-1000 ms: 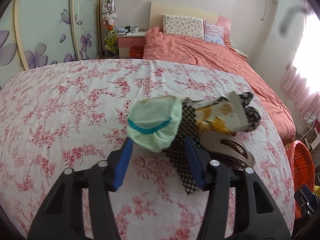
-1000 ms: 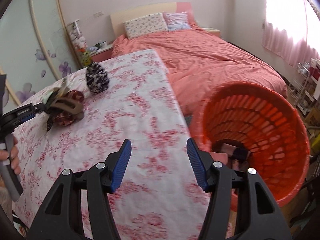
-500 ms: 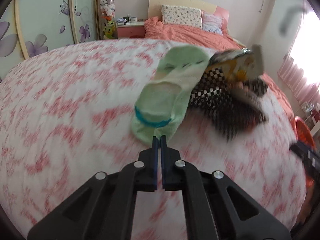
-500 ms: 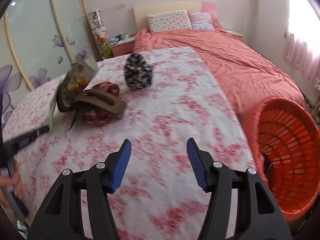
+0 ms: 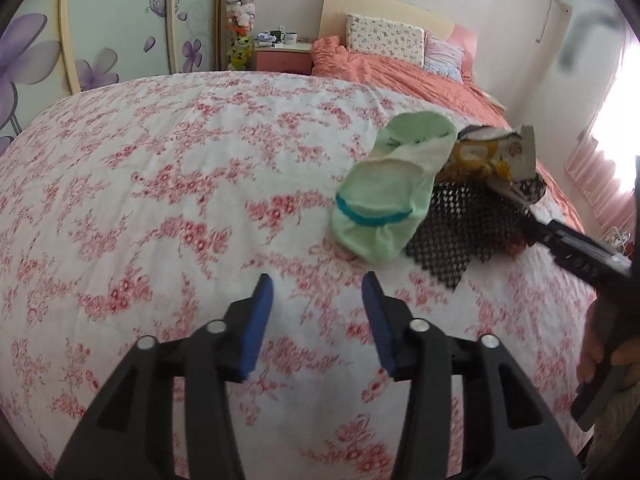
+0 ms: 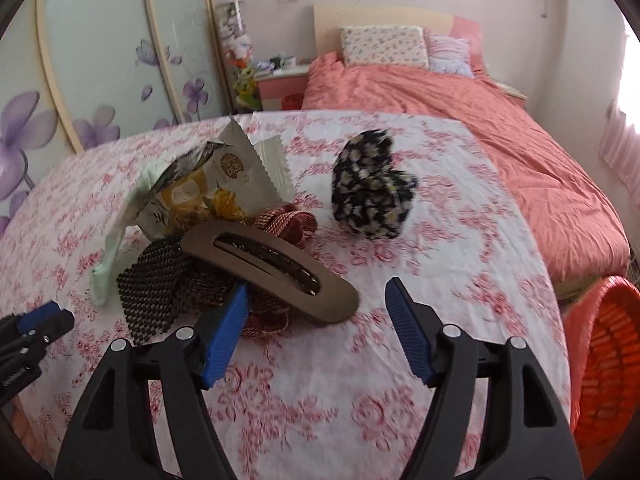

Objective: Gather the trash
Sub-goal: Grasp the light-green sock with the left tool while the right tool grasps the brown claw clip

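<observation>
A pile lies on the floral bedspread [image 5: 168,184]: a light green sock [image 5: 384,192], black mesh [image 5: 452,236] and a yellow snack wrapper [image 5: 488,152]. My left gripper [image 5: 317,280] hovers just short of the sock, its jaws opening with nothing between them. In the right wrist view the wrapper [image 6: 224,176] stands up behind a brown hair clip [image 6: 272,264] that rests on red woven fabric [image 6: 288,220]. My right gripper [image 6: 318,286] is over the clip's near end. Its jaws are opening and the pads do not press on the clip.
A black floral scrunchie [image 6: 372,196] lies apart to the right of the pile. An orange basket [image 6: 608,360] stands on the floor past the bedspread's right edge. A coral bed [image 6: 480,120] fills the back. A hand [image 5: 600,352] holds the right gripper.
The left gripper closed near the sock's edge, then opened and drew back; the sock now lies stretched out. The right gripper swung from the basket to the pile and its jaws widened.
</observation>
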